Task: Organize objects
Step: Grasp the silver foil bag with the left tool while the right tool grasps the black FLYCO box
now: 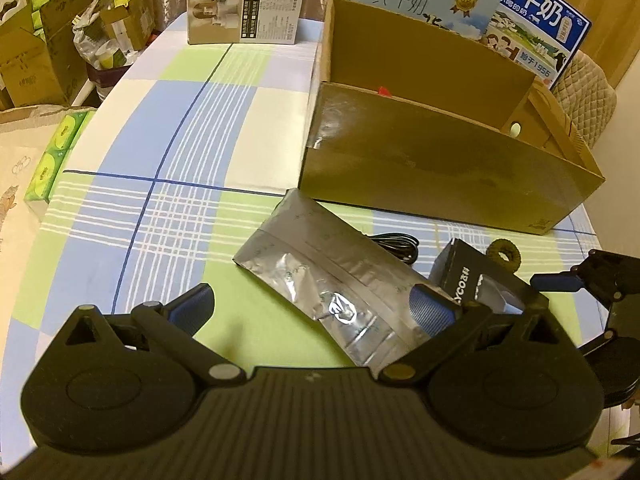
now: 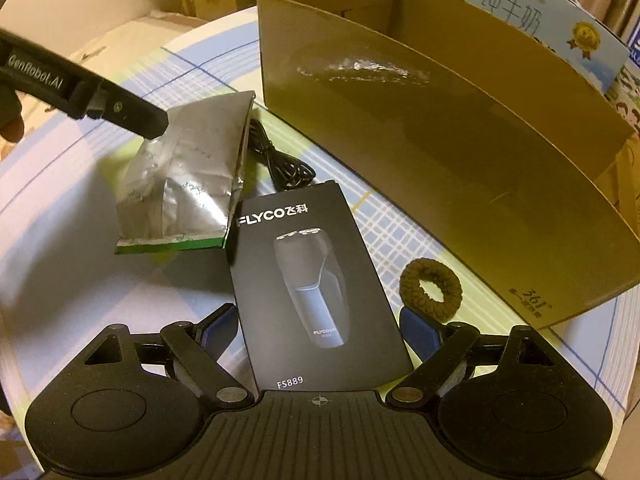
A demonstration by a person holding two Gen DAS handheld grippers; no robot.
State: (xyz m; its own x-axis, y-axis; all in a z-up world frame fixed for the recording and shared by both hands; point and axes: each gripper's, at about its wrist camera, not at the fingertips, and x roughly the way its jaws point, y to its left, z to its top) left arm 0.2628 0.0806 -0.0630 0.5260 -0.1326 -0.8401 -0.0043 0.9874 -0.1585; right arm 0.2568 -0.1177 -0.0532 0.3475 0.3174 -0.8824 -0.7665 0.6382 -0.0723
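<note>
A silver foil pouch (image 1: 320, 280) lies on the checked tablecloth between the wide-apart fingers of my left gripper (image 1: 314, 304), which is open; its right finger hangs over the pouch's edge. My right gripper (image 2: 320, 328) is open and straddles a black FLYCO shaver box (image 2: 308, 280) lying flat, with its pads beside the box's long edges. A brown hair tie (image 2: 432, 292) lies just right of that box. Behind the pouch (image 2: 188, 176) is a coiled black cable (image 2: 284, 168). One finger of the left gripper (image 2: 120, 108) reaches over the pouch. The open cardboard box (image 1: 440, 168) stands behind.
A white product box (image 1: 246, 4) stands at the table's far end. Blue milk cartons (image 1: 540, 20) rise behind the cardboard box. Green tissue packs (image 1: 52, 160) lie off the left edge. Stacked cartons (image 1: 36, 60) stand further left, and a padded chair (image 1: 588, 92) is at the right.
</note>
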